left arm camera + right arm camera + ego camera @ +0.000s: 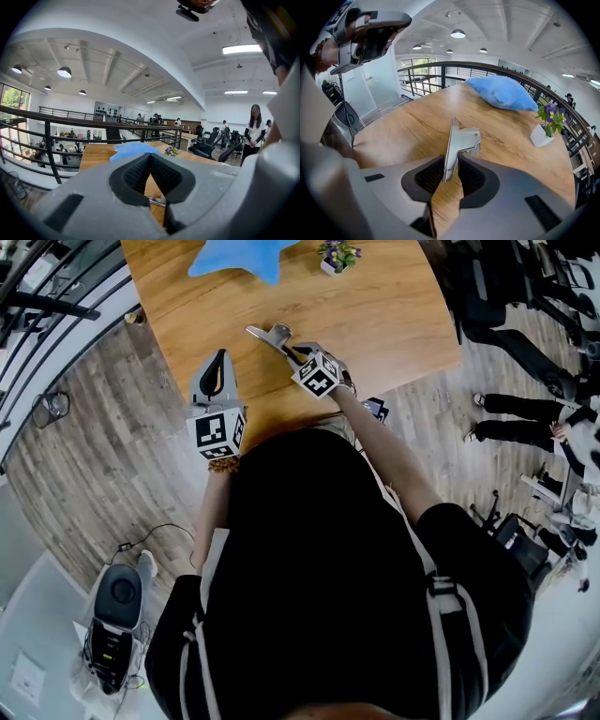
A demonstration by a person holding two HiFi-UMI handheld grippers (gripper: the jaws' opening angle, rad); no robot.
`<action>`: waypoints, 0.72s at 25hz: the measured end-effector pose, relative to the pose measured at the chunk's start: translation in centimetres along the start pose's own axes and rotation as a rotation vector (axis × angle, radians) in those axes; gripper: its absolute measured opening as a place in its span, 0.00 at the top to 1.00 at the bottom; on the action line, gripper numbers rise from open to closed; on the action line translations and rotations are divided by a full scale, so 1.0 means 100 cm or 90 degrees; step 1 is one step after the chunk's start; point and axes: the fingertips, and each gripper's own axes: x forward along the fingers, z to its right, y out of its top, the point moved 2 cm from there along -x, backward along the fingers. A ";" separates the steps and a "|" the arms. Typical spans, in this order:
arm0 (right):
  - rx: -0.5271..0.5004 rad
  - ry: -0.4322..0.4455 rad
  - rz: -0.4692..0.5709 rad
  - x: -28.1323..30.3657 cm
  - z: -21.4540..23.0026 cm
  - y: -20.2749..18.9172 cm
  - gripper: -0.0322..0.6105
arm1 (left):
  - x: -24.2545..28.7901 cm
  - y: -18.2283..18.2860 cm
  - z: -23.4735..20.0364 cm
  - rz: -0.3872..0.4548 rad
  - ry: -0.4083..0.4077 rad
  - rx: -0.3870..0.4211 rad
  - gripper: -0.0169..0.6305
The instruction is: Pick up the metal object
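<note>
Three cameras on one table
The head view looks steeply down from above the person onto the wooden table [403, 315]. The right gripper view sits low and close, looking along its jaws past the metal clip [464, 139] toward the blue cushion [501, 93] and flower pot [541, 135]. The left gripper view faces nearly level across the same table; all three share cushion and pot.

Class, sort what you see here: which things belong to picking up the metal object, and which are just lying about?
In the job:
- clip
- right gripper, jaws closed on the clip

Lying about:
- blue cushion
- flower pot
- left gripper, shut on nothing, away from the clip
</note>
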 end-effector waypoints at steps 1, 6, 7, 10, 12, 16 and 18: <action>0.002 0.003 -0.006 0.002 0.000 -0.002 0.80 | 0.000 -0.001 -0.001 -0.001 0.001 0.000 0.96; 0.005 0.011 -0.024 0.006 -0.003 -0.009 0.79 | 0.000 0.000 -0.005 -0.001 0.006 -0.004 0.96; 0.003 0.011 -0.027 0.007 -0.003 -0.010 0.79 | 0.000 0.001 -0.004 0.000 0.006 -0.004 0.96; -0.002 0.008 -0.039 0.011 -0.003 -0.013 0.79 | 0.001 0.000 -0.003 0.000 0.004 -0.004 0.96; -0.005 0.005 -0.046 0.013 -0.004 -0.015 0.79 | 0.001 -0.001 -0.003 0.000 0.003 -0.005 0.96; -0.016 0.009 -0.063 0.019 -0.006 -0.021 0.79 | 0.002 -0.002 -0.004 0.000 0.004 -0.007 0.96; -0.017 0.011 -0.067 0.021 -0.008 -0.023 0.79 | 0.002 -0.003 -0.005 -0.001 0.006 -0.008 0.96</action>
